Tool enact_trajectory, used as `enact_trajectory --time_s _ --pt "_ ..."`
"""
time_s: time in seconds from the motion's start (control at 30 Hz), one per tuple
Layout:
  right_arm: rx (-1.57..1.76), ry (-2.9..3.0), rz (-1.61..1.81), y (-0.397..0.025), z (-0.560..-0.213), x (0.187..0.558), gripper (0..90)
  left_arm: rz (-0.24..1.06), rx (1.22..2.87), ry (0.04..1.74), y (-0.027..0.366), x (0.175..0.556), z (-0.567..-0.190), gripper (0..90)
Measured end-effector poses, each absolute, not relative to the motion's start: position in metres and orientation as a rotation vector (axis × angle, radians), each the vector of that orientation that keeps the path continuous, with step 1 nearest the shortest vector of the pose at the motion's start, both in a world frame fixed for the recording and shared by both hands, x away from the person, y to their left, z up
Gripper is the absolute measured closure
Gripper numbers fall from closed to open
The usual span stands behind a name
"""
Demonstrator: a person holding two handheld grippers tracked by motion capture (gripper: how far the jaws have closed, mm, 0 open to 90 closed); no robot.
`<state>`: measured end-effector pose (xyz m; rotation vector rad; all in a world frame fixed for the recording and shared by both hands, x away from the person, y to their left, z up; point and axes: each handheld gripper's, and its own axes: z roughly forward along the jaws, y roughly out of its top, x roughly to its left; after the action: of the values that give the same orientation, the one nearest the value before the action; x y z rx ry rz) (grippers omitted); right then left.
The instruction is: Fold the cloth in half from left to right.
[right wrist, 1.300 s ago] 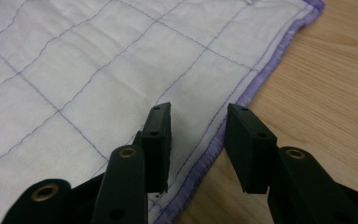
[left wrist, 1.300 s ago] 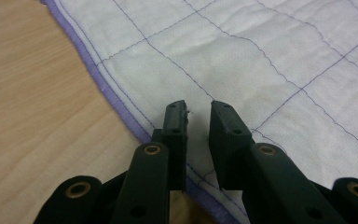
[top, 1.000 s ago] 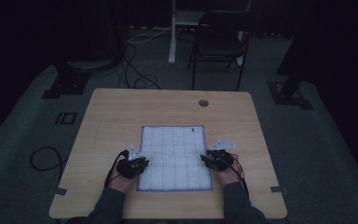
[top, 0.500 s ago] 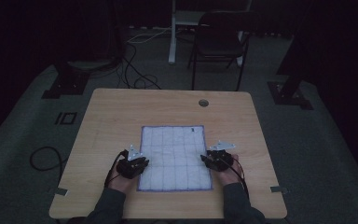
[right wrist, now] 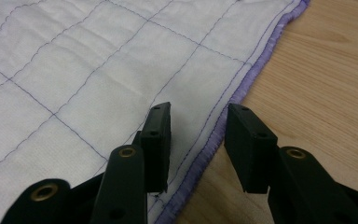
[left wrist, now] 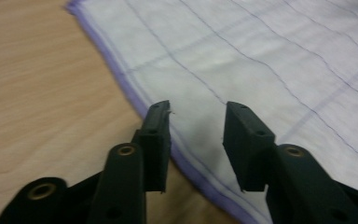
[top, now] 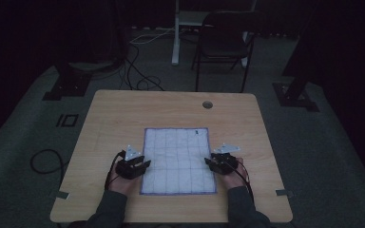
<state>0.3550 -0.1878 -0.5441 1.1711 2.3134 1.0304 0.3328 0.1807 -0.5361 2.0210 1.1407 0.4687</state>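
A white quilted cloth [top: 178,159] with a purple hem and a thin purple grid lies flat on the wooden table [top: 123,114]. My left gripper [top: 145,165] rests at the cloth's left edge; in the left gripper view it [left wrist: 196,126] is open, jaws straddling the purple hem [left wrist: 121,84]. My right gripper [top: 208,162] sits at the cloth's right edge. In the right gripper view it [right wrist: 196,128] is open as well, with the hem [right wrist: 242,88] running between its jaws. Nothing is held.
The table has a round cable hole [top: 207,104] near its far edge. Beyond the table stand a dark chair [top: 223,42] and a white desk leg [top: 176,33]. Cables [top: 138,71] lie on the grey floor, with stand bases left and right.
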Motion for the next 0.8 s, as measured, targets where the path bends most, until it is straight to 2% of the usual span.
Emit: enact_trajectory --time_s 0.23,0.57,0.8 --pt "1.179 2.309 1.027 -0.187 -0.544 0.354 61.5 0.475 2.004 1.223 0.185 0.345 -0.542 58.7" --pt "1.177 2.31 1.027 -0.187 -0.544 0.353 61.7 0.49 2.015 1.201 0.174 0.346 -0.544 55.7" --pt "1.177 2.307 1.03 -0.186 -0.544 0.352 61.9 0.513 2.034 1.188 0.167 0.347 -0.544 56.8"
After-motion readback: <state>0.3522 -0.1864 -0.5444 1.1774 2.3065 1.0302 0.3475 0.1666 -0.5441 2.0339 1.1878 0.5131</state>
